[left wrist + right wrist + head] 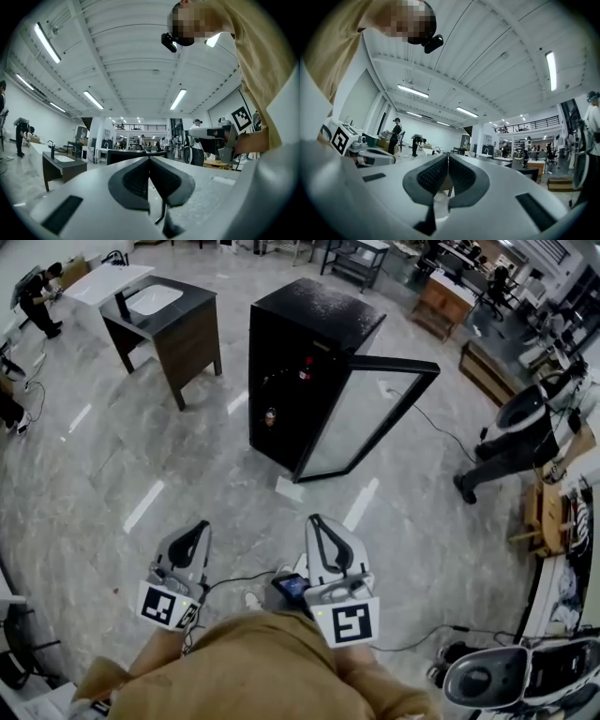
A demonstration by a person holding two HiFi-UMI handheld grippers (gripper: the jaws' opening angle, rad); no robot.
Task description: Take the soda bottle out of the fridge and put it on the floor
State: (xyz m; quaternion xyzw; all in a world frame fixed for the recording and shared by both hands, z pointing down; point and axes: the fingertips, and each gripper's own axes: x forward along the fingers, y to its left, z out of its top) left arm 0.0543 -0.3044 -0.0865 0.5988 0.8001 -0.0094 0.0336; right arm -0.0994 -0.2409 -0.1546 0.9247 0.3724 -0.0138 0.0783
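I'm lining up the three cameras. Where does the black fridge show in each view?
Head view: black fridge top centre, its glass door swung open to the right.
Left gripper view: the fridge is a dark box at centre, just above the jaw tips.
Right gripper view: not clearly seen; a dark panel right of the jaws may be its door.
Shared landmark: the person's tan shirt, in all three views.

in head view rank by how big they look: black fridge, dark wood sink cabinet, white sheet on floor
1. black fridge
2. dark wood sink cabinet, farther off, so the gap is unsure
3. white sheet on floor, clearly smallest
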